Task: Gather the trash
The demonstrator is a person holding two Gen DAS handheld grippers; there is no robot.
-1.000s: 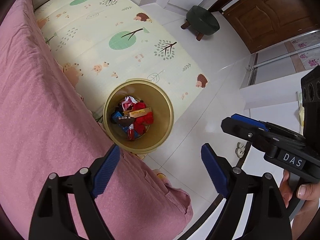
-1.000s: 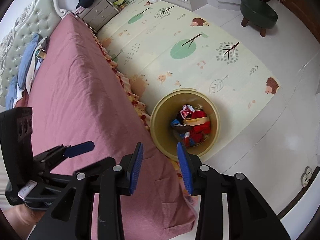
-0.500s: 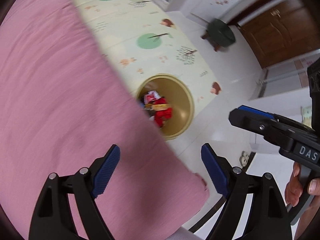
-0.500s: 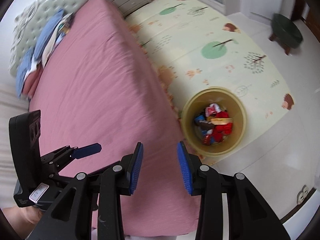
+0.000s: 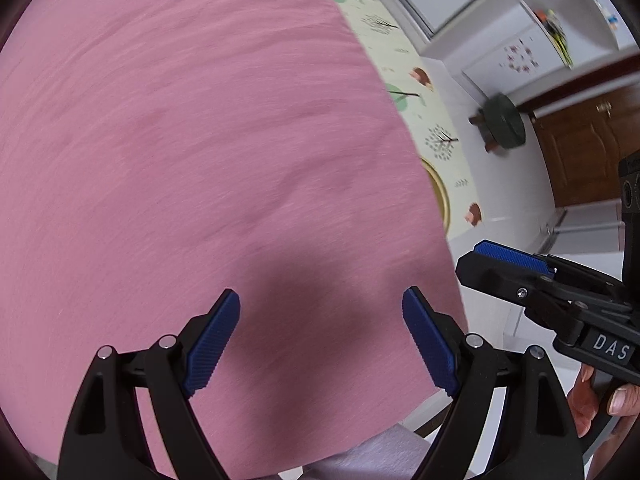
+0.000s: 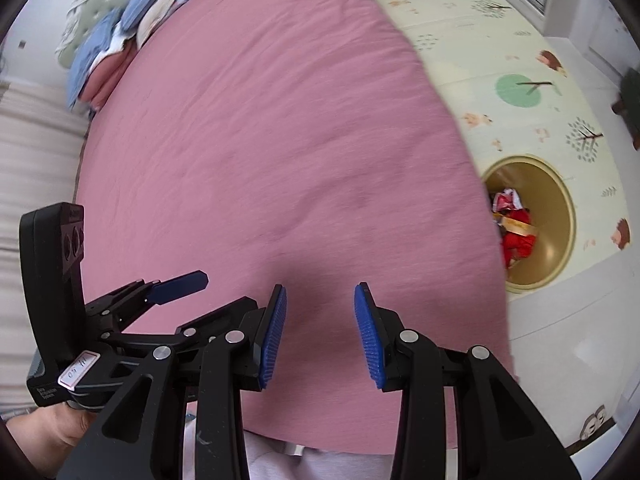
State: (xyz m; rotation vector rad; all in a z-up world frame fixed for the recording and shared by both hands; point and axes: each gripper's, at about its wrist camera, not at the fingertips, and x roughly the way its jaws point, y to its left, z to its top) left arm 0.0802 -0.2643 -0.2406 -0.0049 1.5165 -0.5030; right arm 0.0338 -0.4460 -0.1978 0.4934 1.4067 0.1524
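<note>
Beside the bed, on the patterned play mat: one gold waste bin, its near side hidden behind the pink cover.

Contents of bin: trash, a small heap of red, white and yellow wrappers; individual pieces too jumbled to count. Judged light, soft and crinkly, likely slippery film; best pinched at a raised, crumpled edge rather than a flat face. No fragile piece is apparent.

Bed surface: pink cover, bare where visible; zero loose trash items seen on it. Folded blue bedding lies near the headboard.

Tools: two sets of tongs.
- left tongs: released, pads wide apart, nothing between them, above the cover.
- right tongs: released, pads part-way apart, nothing between them.

Other: one dark round stool on the tiled floor.
</note>
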